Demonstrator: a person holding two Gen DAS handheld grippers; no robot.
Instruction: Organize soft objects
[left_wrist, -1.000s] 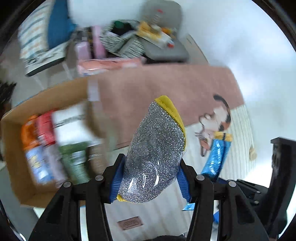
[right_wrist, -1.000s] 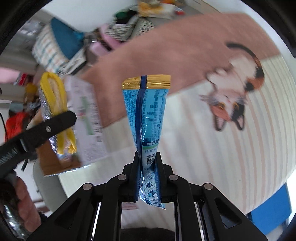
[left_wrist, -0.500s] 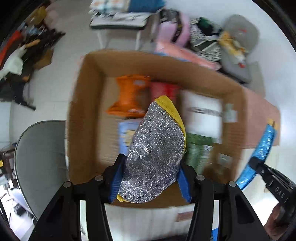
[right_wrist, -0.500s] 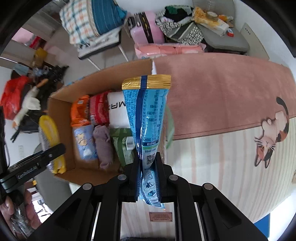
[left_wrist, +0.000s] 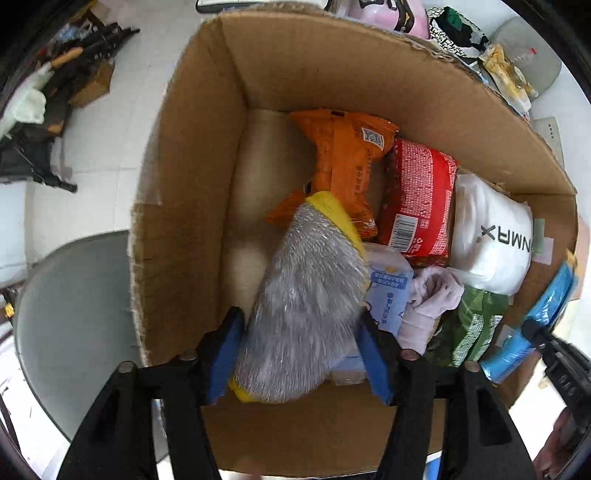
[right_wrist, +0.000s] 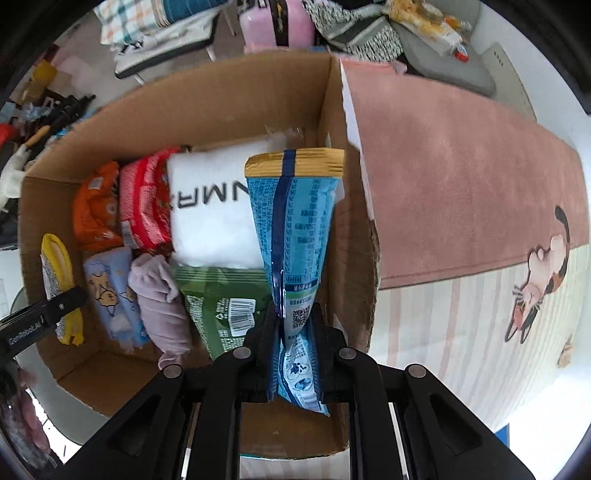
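While both hover over the box (left_wrist: 207, 155), left hand-held gripper (left_wrist: 301, 354) opens around sponge (left_wrist: 306, 306) (right (right_wrist: 293, 332) loosening on blue packet (right_wrist: 295, 229)).

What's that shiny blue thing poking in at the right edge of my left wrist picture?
Observer: A blue snack packet with printed writing. It sits between the right tool's jaws, which are opening but still pinch its lower end.
Operator: Is it over the box?
Observer: Yes, close to the cardboard box's right wall, by the green packet.
Operator: What's outside that wall?
Observer: A pink mat with a cartoon cat at its edge.
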